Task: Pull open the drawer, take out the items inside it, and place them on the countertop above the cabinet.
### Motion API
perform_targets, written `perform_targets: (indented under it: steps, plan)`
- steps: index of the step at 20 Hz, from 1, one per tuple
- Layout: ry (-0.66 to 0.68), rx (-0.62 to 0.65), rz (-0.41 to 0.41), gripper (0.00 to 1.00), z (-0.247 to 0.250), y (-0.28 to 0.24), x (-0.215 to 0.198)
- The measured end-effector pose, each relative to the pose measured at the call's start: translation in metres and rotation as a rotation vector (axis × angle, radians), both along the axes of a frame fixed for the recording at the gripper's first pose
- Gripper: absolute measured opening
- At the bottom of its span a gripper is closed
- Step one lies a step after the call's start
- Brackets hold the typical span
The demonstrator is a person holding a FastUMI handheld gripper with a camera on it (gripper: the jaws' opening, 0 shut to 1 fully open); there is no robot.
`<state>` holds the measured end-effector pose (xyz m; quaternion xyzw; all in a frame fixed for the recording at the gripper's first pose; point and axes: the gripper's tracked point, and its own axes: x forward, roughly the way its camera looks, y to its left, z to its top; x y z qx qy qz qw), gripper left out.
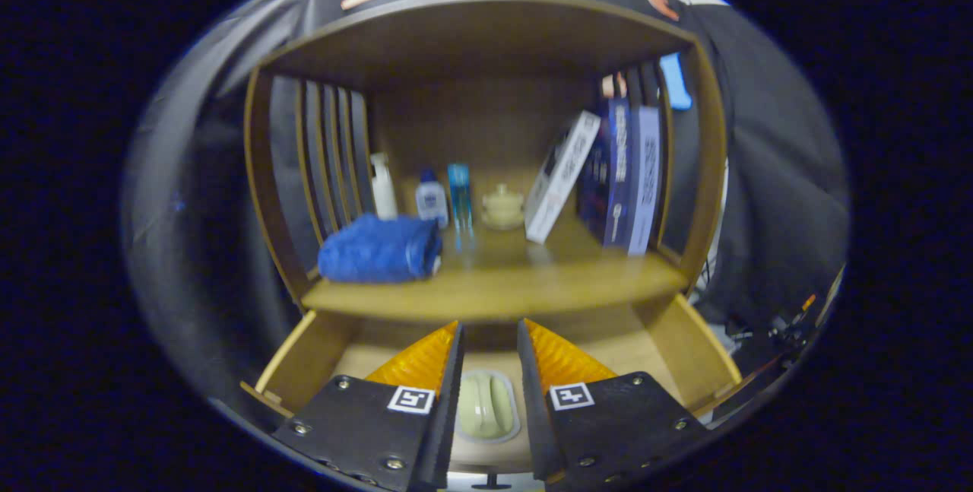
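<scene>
The wooden drawer (pixel 688 351) stands pulled open below the countertop (pixel 494 287) of the cabinet. A pale green item in a clear wrapper (pixel 487 406) lies on the drawer floor, seen in the gap between my two fingers. My gripper (pixel 490 336) hovers above the drawer, open, with its fingertips near the front edge of the countertop and a gap on each side of the item. Neither finger presses on the item.
On the countertop a folded blue towel (pixel 380 249) lies at the left. Behind it stand a white bottle (pixel 383 188), a small blue-capped bottle (pixel 431 199), a blue tube (pixel 459 199) and a small lidded cup (pixel 502 207). A leaning white box (pixel 561 176) and upright books (pixel 627 172) fill the right.
</scene>
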<state>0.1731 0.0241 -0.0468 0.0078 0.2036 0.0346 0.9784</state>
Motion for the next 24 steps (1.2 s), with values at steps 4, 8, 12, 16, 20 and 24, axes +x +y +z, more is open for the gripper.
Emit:
perform_targets:
  steps: [4, 8, 12, 16, 20, 24]
  plan:
    - [0.151, -0.034, -0.009, 0.47, -0.054, 0.001, 0.008]
    - [0.324, 0.007, -0.039, 0.66, -0.09, 0.002, 0.007]
    - [0.475, 0.066, -0.041, 0.53, -0.124, 0.01, 0.005]
    - [0.426, 0.164, -0.084, 0.26, -0.115, 0.01, 0.001]
    - [0.342, 0.294, -0.071, 0.07, -0.09, 0.004, 0.007]
    - [0.174, 0.307, -0.034, 0.07, -0.039, 0.002, 0.001]
